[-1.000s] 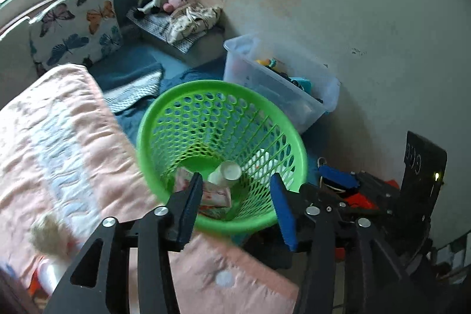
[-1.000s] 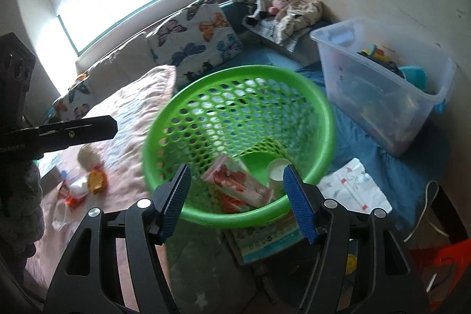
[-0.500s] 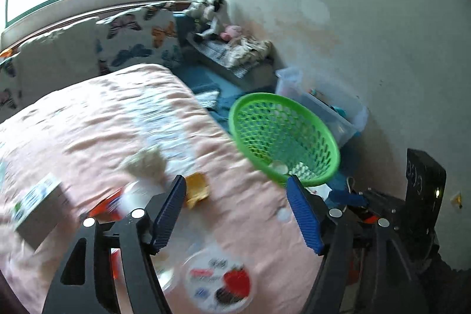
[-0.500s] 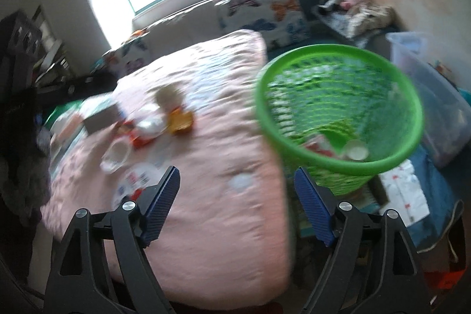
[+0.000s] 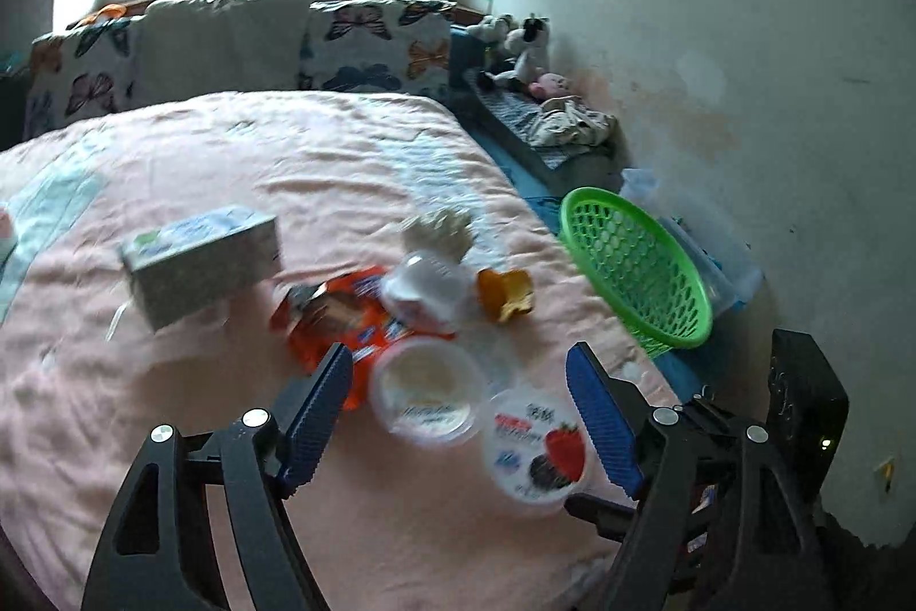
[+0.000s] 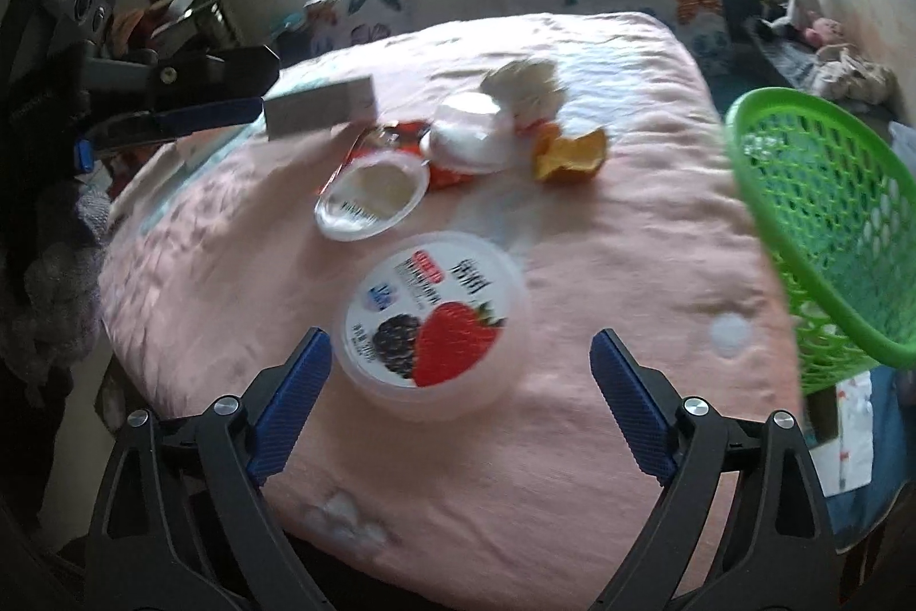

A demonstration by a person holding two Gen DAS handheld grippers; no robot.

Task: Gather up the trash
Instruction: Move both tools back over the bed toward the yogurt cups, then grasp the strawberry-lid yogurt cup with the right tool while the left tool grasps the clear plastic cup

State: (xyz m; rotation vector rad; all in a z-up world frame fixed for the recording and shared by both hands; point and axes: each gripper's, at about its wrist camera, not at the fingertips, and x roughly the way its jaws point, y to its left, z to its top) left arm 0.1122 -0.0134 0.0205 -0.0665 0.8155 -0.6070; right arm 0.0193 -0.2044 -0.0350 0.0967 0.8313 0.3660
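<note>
- Bedroom, daylight from the window; pink bed (image 5: 240,164) carries the trash pile, green basket (image 5: 635,267) sits off the bed's edge on the right, well apart from the pile
- berry tub (image 6: 429,319) lies nearest the foot of the bed, printed lid facing up; right gripper (image 6: 461,390) hovers over it, jaws wide and just been opening, tub framed between them but not touched; left gripper (image 5: 458,402) likewise wide, just been opening, nothing pinched
- open cup (image 5: 426,396) sits just beside the tub, mouth up; beyond it a red wrapper (image 5: 338,319), a white lid-ish cup (image 5: 426,290), an orange scrap (image 5: 506,293), a crumpled tissue (image 5: 438,227) and a carton (image 5: 200,264)
- handling guess: tub and cup look like thin plastic, light and probably empty; walls would flex, so squeeze gently; rim is the stiffest bit, I'd pinch across it or over one lip; smooth plastic could slip
- wrapper and tissue look soft, weightless; grab a raised fold, not flat against the quilt
- carton is stiffer; take it across the short side
- orientation: tub and cup are round, axis pointing up, no real long axis; carton's long axis runs roughly left-right across the bed in the left view, slightly skewed
</note>
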